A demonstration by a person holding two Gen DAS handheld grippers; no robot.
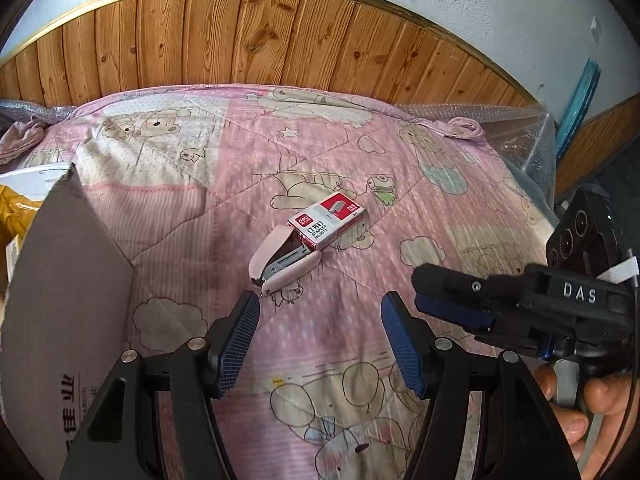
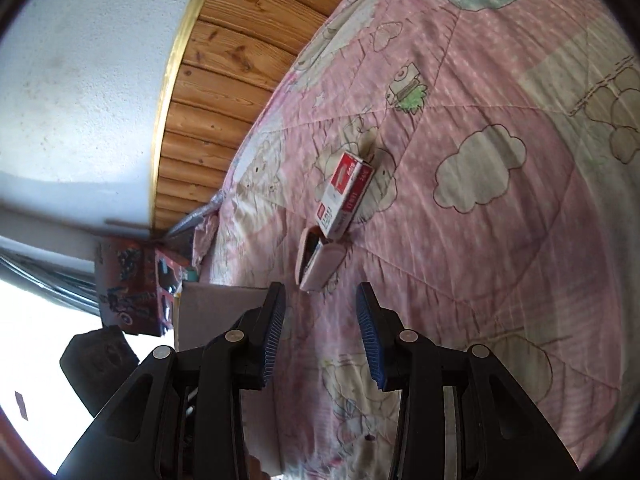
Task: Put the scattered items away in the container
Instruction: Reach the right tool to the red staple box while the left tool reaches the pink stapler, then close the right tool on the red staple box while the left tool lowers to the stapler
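Left wrist view: looks forward and down across the quilt (image 1: 320, 160) toward the panelled wall, the stapler (image 1: 280, 268) near, just beyond its fingers. Right wrist view: rolled sideways, facing the same stapler (image 2: 318, 266) from close by. Both share stapler, staple box (image 1: 326, 222) (image 2: 346, 196) and quilt (image 2: 480, 240).

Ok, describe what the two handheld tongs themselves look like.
Both tongs, left and right, have matte black angular arms with round silver pivot pins and blue ribbed pads on the inner faces. In the left wrist view the right unit's black body carries white raised letters "DAS" and a white tab. No sleeve is visible.
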